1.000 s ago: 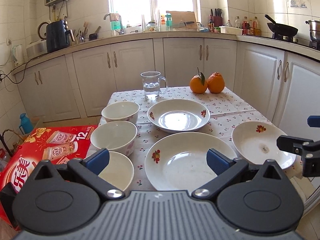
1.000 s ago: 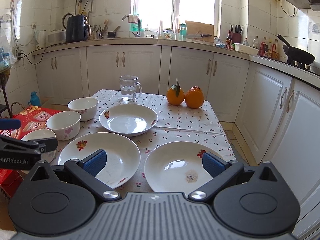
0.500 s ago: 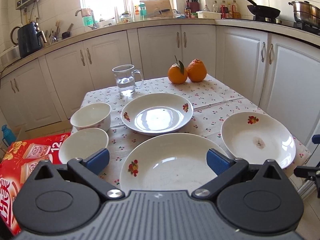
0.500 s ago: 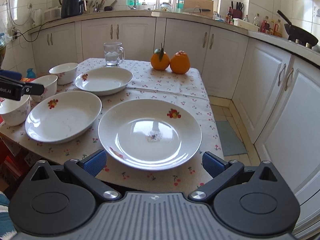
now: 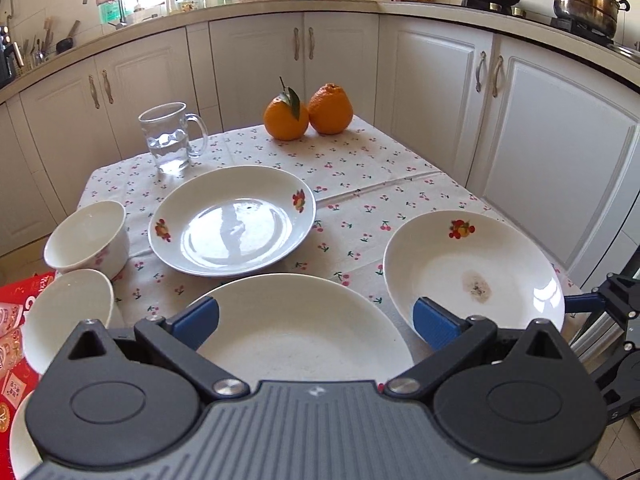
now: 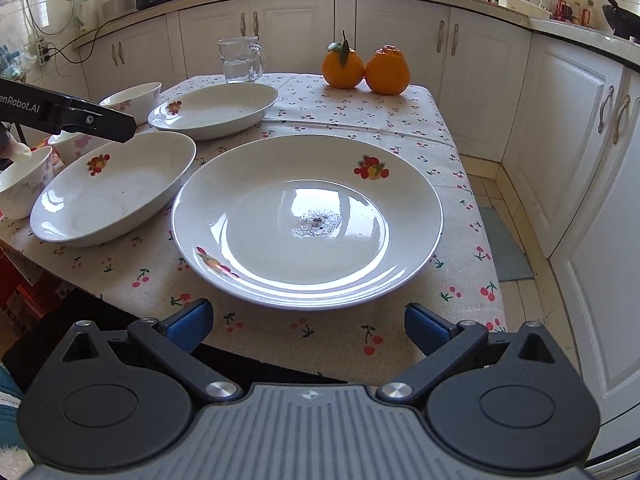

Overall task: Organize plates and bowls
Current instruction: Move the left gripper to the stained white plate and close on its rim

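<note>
White kitchen cabinets (image 5: 248,64) wrap around behind a small desk (image 6: 344,120) covered with a cherry-print cloth. On it I count three plates and three bowls. From my left wrist view, the far plate (image 5: 232,222) sits empty in the middle, the near plate (image 5: 300,328) lies empty right under my gripper, and the right plate (image 5: 472,268) has a small brownish stain at its centre. Down the left edge run the far bowl (image 5: 86,236), the middle bowl (image 5: 64,312) and a sliver of the nearest bowl (image 5: 20,444); the first two look empty, and I cannot see into the last. A glass mug (image 5: 170,138) at the back is partly filled with water, and two oranges (image 5: 308,112) sit touching each other beside it. A red carton (image 5: 12,332) shows below the desk's left edge.

My left gripper (image 5: 316,320) is spread wide and holds nothing; its blue pads straddle the near plate's far half, though I cannot tell whether they touch the rim. My right gripper (image 6: 308,326) is likewise spread wide and empty, hovering at the desk's near edge just short of the stained plate (image 6: 308,220), which lies centred straight ahead between its fingers. In that view the left gripper's black finger (image 6: 80,118) reaches in over the neighbouring plate (image 6: 112,192).
</note>
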Available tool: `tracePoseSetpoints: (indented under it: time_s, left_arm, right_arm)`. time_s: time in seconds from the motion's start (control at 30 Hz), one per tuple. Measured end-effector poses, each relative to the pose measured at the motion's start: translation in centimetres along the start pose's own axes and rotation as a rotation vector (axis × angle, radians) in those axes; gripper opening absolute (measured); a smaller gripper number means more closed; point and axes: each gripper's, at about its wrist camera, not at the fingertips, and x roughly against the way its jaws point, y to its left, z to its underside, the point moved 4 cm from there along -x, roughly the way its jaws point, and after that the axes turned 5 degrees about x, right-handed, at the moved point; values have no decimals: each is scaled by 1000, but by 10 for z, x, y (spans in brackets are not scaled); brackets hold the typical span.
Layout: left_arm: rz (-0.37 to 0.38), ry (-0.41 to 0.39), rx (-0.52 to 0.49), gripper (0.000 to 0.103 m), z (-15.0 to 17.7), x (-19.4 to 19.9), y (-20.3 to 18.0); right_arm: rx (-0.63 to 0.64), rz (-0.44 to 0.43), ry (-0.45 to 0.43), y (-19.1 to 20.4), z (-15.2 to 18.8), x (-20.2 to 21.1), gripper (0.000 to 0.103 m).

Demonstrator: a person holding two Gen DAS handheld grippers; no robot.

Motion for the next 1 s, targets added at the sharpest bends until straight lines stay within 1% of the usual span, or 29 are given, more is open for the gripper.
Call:
tracePoseSetpoints:
  time_s: [0.17,0.33,0.4,0.57,0.67,0.83,0.93,1.0]
  left_arm:
    - [48,34,-31,102,-12,-20,-13]
    - [105,95,-62,102,-22,-41,-27]
    - [139,116,-78,102,-25,-49,-33]
    - [194,156,-122,102,-34,-66,-46]
    - [224,186,-164,102,-38,-78,-56]
    - [247,230,-213,102,-40,-101,-68]
    - [283,273,-225,102,-41,-113,-72]
    - [297,305,-231,100,-42,-119,-73]
  right_arm:
    - [23,-10,1,-6,-1,-8,103]
    - [61,-44,-14,-8,-3,-13,103]
    - [69,-55,-20,-9,-4,-14,103]
    - [76,-64,-56,-13,0,-13,103]
    - [79,-63,-83,-15,3,-12,103]
    - [74,-57,-76,-19,2,-12,103]
    - [80,-60,-70,-18,1,-12,103]
    - [85,-67,-67,-18,1,-13,103]
